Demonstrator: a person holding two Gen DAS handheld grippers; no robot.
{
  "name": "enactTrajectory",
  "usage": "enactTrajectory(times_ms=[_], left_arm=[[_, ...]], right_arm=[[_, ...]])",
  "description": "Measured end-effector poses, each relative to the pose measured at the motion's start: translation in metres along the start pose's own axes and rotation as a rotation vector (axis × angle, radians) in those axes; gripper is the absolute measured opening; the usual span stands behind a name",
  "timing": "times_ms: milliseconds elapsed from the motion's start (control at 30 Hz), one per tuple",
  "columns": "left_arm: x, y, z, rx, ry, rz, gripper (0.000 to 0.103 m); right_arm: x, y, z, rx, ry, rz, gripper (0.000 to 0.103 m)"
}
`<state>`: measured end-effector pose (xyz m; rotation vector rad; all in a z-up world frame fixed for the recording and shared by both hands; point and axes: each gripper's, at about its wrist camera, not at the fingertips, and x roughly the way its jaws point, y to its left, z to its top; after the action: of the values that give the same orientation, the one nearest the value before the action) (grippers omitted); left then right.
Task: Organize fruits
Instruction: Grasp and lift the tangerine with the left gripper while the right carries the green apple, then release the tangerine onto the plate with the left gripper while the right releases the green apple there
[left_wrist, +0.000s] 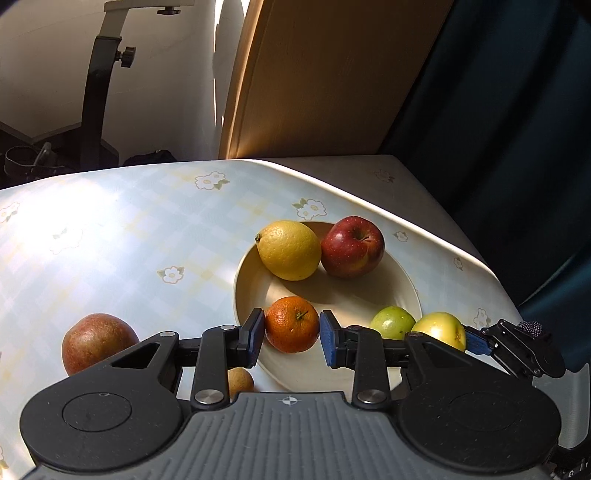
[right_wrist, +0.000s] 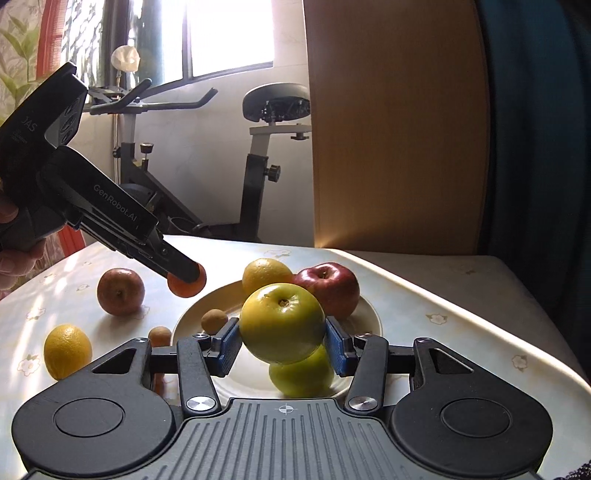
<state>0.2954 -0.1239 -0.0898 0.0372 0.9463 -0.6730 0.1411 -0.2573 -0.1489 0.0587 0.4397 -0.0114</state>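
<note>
My left gripper is shut on an orange mandarin and holds it just over the near rim of a cream plate. My right gripper is shut on a yellow-green apple, lifted above a green fruit that lies on the plate. A yellow citrus and a red apple rest at the plate's far side. In the right wrist view the left gripper comes in from the left with the mandarin in the air.
On the flowered tablecloth left of the plate lie a russet apple, a lemon and two small brown fruits. A wooden panel stands behind the table, an exercise bike beyond it. The table edge runs along the right.
</note>
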Motion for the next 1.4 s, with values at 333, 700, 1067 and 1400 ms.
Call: enactTrajectory(times_ms=[333, 700, 1067, 1400], left_arm=[[0.041, 0.006, 0.017, -0.016, 0.018, 0.019, 0.034], [0.063, 0.016, 0.018, -0.021, 0.048, 0.033, 0.033], [0.058, 0.018, 0.021, -0.049, 0.019, 0.057, 0.033], [0.010, 0.016, 0.010, -0.046, -0.035, 0.062, 0.033]], right_arm=[[0.054, -0.036, 0.010, 0.048, 0.105, -0.082, 0.045], [0.081, -0.035, 0.006, 0.026, 0.150, -0.088, 0.045], [0.071, -0.034, 0.009, 0.052, 0.130, -0.095, 0.046], [0.033, -0.029, 0.006, 0.159, 0.074, -0.071, 0.046]])
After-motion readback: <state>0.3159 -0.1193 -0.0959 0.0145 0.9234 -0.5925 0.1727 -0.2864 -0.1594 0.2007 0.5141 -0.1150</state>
